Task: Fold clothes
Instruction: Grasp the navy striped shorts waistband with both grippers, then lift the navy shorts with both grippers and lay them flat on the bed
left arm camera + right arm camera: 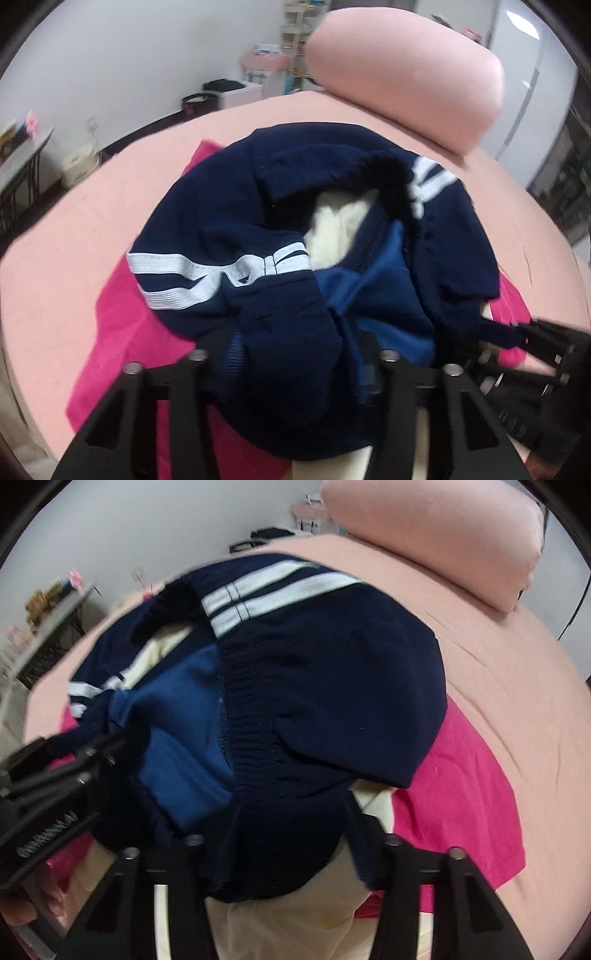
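Observation:
Navy trousers [229, 221] with white side stripes and a blue lining hang bunched between both grippers above the bed. My left gripper [291, 354] is shut on the navy fabric near the waistband. My right gripper [291, 812] is shut on the elastic waistband [251, 716]. The right gripper shows at the right edge of the left wrist view [543, 343], also holding a fold of the trousers. The left gripper shows at the left of the right wrist view [74, 760]. A cream garment [295, 915] and a magenta garment [461, 775] lie underneath on the bed.
A pink bed sheet [74, 236] covers the bed. A pink pillow [406, 81] lies at the far end. A side table [22, 147] and bins stand by the white wall at the left.

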Demonstrator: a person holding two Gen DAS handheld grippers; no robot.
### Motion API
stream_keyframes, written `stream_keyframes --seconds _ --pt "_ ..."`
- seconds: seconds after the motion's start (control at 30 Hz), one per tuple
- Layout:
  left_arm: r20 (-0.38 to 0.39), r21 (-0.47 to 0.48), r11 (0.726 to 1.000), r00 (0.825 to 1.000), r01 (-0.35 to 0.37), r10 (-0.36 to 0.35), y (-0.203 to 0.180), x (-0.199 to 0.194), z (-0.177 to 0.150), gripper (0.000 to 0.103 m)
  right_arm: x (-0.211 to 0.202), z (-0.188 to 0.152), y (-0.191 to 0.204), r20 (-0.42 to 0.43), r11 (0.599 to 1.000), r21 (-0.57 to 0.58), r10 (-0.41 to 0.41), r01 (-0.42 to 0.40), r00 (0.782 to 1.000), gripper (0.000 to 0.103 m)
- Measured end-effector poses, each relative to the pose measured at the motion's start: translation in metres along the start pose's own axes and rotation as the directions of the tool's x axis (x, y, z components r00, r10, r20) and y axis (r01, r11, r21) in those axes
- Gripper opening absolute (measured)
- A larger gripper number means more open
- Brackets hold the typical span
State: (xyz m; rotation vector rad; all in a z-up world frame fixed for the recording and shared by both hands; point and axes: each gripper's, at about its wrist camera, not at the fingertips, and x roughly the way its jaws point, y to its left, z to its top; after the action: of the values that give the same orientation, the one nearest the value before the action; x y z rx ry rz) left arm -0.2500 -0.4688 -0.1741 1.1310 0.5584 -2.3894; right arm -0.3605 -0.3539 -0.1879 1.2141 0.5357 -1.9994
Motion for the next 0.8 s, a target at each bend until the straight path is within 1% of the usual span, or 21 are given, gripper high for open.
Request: stream_keyframes --seconds 0.03,0.17,0.23,0.33,0.43,0.53,0.6,0.73,0.8 --pt "0.001 0.017 1.000 1.000 0.007 -0.007 -0.002 -0.004 -0.002 0.028 0.003 -0.001 -0.001 -0.004 1.000 -0.002 0.001 -0.001 1.000 0.011" --pt "0.005 0.082 0.996 0.999 0.035 -0.036 -0.012 -0.025 -0.010 0.022 -0.012 -0.016 -0.005 0.007 0.999 -0.039 -0.024 0.024 1.000 0.010" --pt "-0.021 0.104 0.992 0.997 0.077 -0.075 -0.024 -0.034 -0.023 0.021 -0.017 -0.024 -0.009 0.006 0.999 -0.033 -0.043 0.043 0.999 0.008" --pt "-0.060 0.134 0.981 0.989 0.141 -0.133 -0.043 -0.048 -0.041 0.021 -0.029 -0.041 -0.016 0.029 0.992 -0.034 -0.117 0.118 0.993 0.008" --pt "-0.102 0.161 0.966 0.977 0.204 -0.190 -0.061 -0.062 -0.059 0.021 -0.043 -0.064 -0.032 0.042 0.983 -0.023 -0.179 0.180 0.983 0.008" --pt "-0.145 0.185 0.945 0.959 0.268 -0.243 -0.079 -0.076 -0.078 0.021 -0.060 -0.097 -0.061 0.045 0.969 0.008 -0.246 0.246 0.968 0.008" --pt "-0.173 0.199 0.930 0.945 0.309 -0.277 -0.091 -0.085 -0.090 0.021 -0.074 -0.122 -0.086 0.037 0.958 0.057 -0.282 0.280 0.959 0.008" --pt "-0.202 0.177 0.928 0.935 0.327 -0.291 -0.104 -0.092 -0.104 0.020 -0.114 -0.185 -0.139 0.031 0.919 0.138 -0.377 0.369 0.926 0.008" --pt "-0.216 0.166 0.927 0.930 0.336 -0.298 -0.110 -0.096 -0.111 0.020 -0.136 -0.219 -0.167 0.012 0.903 0.199 -0.392 0.382 0.920 0.008"
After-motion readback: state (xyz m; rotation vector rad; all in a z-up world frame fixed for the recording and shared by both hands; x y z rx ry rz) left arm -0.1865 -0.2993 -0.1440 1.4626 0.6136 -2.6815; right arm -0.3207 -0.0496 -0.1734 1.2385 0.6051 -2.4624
